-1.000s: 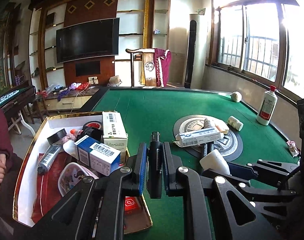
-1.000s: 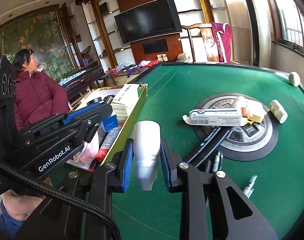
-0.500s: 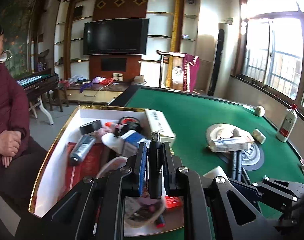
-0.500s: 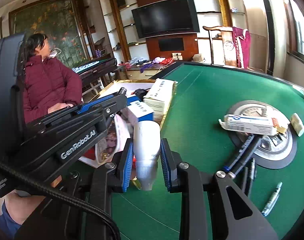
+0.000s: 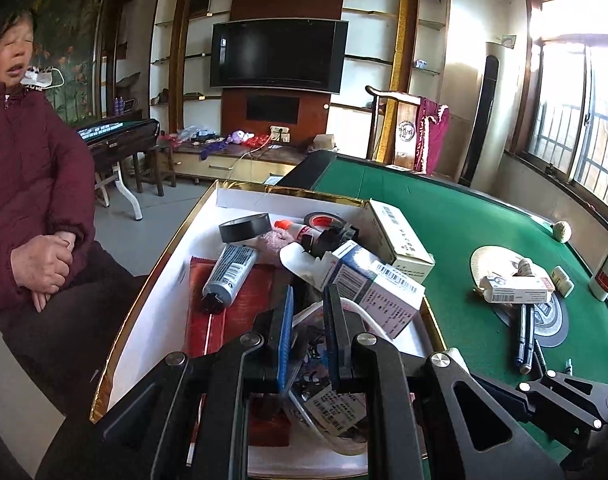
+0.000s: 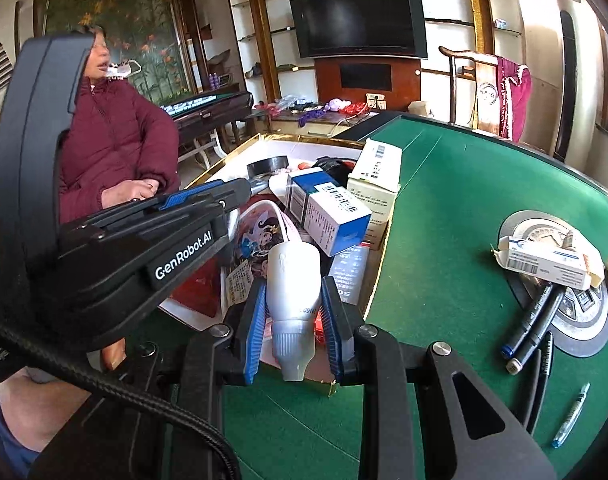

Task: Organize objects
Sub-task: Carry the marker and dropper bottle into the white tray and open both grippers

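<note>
The right claw (image 6: pixel 294 292) is clamped on a white squeeze bottle (image 6: pixel 293 268). The bottle lies along the claw's fingers. Its wide bottom end points away, toward the gold-edged box (image 6: pixel 224 160), and its ribbed cap end points back toward the hand. The bottle hangs over the near corner of the box, so the box is right below and a little ahead and to the left. I think the next move is to set the bottle down inside. That near end looks full, with a cartoon pouch (image 6: pixel 260 240) and a blue-and-white carton (image 6: pixel 328 212) just in front of the bottle, so it may have to go down lying long-ways. The left claw (image 5: pixel 308 292) is over the box too, farther in, above the pile. Its pads are close together, and I cannot tell what is pinched there, if anything. The right hand is the one with the bottle, so it has the job.
</note>
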The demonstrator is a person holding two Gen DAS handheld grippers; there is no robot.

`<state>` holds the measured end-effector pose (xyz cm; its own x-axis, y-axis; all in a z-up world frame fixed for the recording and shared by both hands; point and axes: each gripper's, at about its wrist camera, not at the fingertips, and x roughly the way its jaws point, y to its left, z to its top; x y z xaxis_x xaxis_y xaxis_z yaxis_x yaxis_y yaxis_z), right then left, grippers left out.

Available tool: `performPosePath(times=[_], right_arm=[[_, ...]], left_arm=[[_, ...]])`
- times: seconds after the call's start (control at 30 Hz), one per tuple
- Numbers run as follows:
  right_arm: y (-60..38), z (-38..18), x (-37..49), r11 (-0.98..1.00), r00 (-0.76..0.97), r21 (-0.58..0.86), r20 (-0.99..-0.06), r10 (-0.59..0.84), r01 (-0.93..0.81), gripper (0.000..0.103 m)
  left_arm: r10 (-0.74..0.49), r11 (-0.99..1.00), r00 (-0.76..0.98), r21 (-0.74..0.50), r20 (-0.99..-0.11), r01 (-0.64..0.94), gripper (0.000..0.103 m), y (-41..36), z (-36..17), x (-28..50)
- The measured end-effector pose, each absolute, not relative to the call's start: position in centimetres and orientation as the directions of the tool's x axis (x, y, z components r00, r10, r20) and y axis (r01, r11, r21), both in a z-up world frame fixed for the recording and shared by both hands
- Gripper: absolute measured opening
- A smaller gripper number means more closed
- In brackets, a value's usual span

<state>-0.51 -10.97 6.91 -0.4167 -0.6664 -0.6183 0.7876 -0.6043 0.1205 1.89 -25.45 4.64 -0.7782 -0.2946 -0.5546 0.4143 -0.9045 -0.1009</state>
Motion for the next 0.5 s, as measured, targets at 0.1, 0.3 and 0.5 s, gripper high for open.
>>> performPosePath(times=[0.1,0.3,0.5], right_arm=[[-11.6,6.7,-0.7,-0.601,-0.412,0.114,-0.627,-0.661,0.791,0.024],[-13.1,6.3,-1.2,-0.588,-0.403,0.095,-0.64,-0.654,0.803,0.024],[-13.9,5.8,-1.0,-0.57,-0.398,0.045,-0.672,-0.625,0.82,0.029]], left_arm=[[-0.303,-0.894,-0.766,-0.11,-0.567,0.435,0.012,-26.3,4.4,1.9],[-0.313,-0.87,-0.748,-0.139,-0.585,0.473,0.012,-27.8,3.9,2.0],[-0.353,-0.822,-0.749,-0.196,-0.561,0.535,0.015,-29.3,4.2,3.0]])
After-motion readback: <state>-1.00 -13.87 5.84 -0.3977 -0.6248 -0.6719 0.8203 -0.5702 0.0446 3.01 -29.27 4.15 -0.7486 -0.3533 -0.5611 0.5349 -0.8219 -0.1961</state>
